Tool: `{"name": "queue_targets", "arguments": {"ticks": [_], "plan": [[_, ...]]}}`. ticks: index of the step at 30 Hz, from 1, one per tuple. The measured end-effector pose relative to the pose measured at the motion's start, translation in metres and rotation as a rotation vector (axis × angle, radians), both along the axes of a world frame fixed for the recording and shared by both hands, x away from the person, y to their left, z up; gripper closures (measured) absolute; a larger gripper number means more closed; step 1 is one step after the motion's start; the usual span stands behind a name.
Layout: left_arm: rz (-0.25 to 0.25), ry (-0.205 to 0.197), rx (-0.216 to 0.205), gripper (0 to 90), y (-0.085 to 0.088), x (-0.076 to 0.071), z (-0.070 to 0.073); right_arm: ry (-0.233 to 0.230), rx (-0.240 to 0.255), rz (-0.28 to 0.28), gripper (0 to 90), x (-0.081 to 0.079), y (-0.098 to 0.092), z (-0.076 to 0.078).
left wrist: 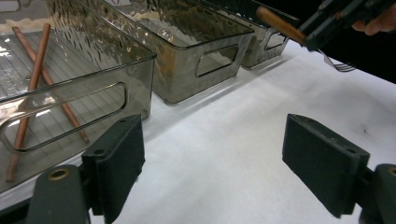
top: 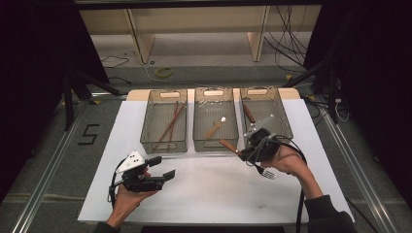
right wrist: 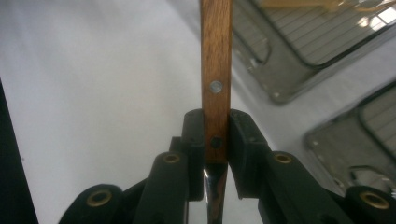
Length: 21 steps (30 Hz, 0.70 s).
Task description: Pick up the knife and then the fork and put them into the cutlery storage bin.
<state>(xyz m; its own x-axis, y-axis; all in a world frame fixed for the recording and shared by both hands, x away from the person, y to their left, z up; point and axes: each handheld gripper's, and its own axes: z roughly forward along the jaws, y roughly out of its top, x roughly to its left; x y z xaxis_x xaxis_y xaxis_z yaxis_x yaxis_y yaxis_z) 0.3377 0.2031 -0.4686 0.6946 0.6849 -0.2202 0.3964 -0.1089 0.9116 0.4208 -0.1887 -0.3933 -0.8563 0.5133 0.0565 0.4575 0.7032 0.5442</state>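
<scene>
A white table [top: 204, 194] carries three smoky, see-through bins in a row along its far side; every place here is given relative to the middle bin [top: 215, 141]. The right gripper [top: 253, 149] hovers off the table, just in front of the middle bin's near right corner, with its jaws clamped on a wooden-handled fork [top: 245, 156]; the right gripper view shows both pads pressed flat against the riveted handle [right wrist: 215, 74], close to where wood meets metal; the handle's free end points toward the middle bin's near wall, and the tines [top: 266, 172] hang toward the person. The left gripper [top: 158, 175] rests in the person's left hand, well to the left and nearer the person than the middle bin, its jaws standing wide with nothing between them, bare table beneath. To the left of the middle bin, the left bin [top: 164, 143] holds wooden chopsticks [top: 171, 124] lying crossed; the middle bin holds a wooden-handled spoon [top: 214, 128]; to its right, the right bin [top: 282, 121] holds a wooden-handled knife [top: 249, 113]. The work appears to be sorting cutlery, though which bin suits the fork I cannot tell. The risks, as I judge them: the grip sits near one end of the handle, so the fork could pivot or slip between the pads; the handle's free end could strike the middle bin's rim and push the bin back; a release too early would drop the fork short, onto the table.
</scene>
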Motion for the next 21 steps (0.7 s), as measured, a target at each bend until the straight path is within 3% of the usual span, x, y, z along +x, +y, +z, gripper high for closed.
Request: {"name": "queue_targets", "arguments": {"ticks": [8, 17, 21], "plan": [[0.001, -0.001, -0.004, 20.2, 0.001, 0.000, 0.000, -0.049, 0.095, -0.090, 77.8, 0.023, -0.013, 0.020], [-0.001, -0.005, -0.005, 20.2, 0.000, 0.000, 0.000, -0.080, 0.154, -0.183, 77.8, 0.047, -0.024, 0.036], [-0.001, -0.005, -0.004, 20.2, 0.001, 0.000, 0.000, -0.082, 0.155, -0.213, 77.8, 0.058, -0.026, 0.040]]}}
